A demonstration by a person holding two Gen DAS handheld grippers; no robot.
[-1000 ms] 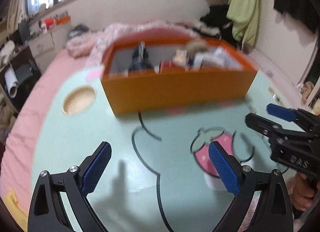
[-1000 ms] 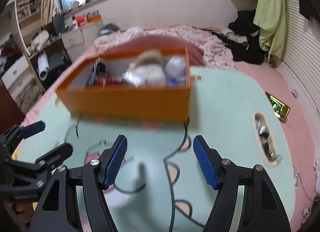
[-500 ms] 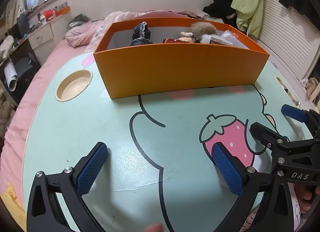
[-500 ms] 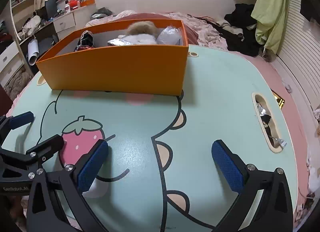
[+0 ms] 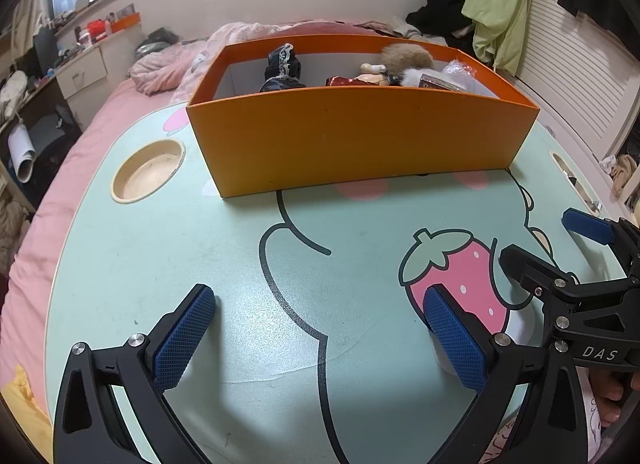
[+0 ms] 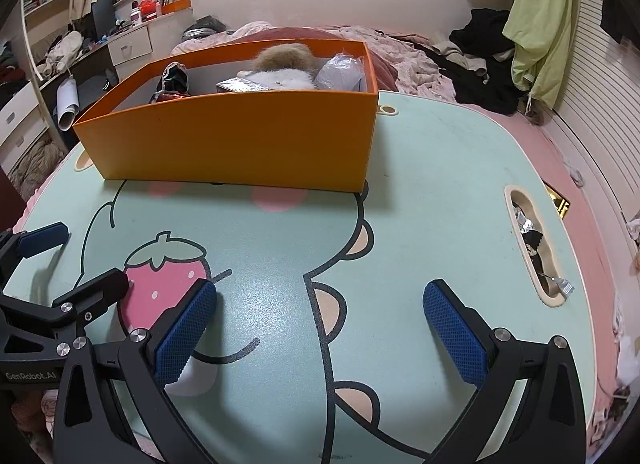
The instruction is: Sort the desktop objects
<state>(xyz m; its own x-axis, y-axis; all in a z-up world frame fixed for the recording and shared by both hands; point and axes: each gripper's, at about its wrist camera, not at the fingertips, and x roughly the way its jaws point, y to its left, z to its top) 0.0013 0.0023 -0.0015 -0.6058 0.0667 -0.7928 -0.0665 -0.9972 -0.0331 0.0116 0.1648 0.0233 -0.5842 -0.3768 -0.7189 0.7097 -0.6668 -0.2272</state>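
Surface [image 5: 168, 264], mint green and printed with a cartoon animal and a pink strawberry [image 5: 460, 268], is seen from both wrist cameras. An orange box [image 5: 360, 135] is stood at twelve o'clock on it, well apart from both grippers, and the sorted things are held inside: a dark lace-trimmed item [image 5: 282, 71] at its left end, a brown furry toy [image 5: 406, 57] and a clear plastic bag [image 6: 340, 71] toward its right end, with a silver packet [image 6: 240, 85] just beside the toy. A round cup recess [image 5: 148, 169] is set into the surface at ten o'clock in the left view, and a slot [image 6: 532, 244] with scraps in it is seen at three o'clock in the right view. The left gripper [image 5: 320, 336] is held low over the bare surface, its jaws spread wide with nothing between them. The right gripper [image 6: 320, 328] is likewise released, its jaws having just been opening, and nothing is between them either. In each view the other gripper is seen at the edge, at three o'clock and at nine o'clock. A small white object, partly hidden behind a blue pad [image 6: 186, 328], cannot be identified.
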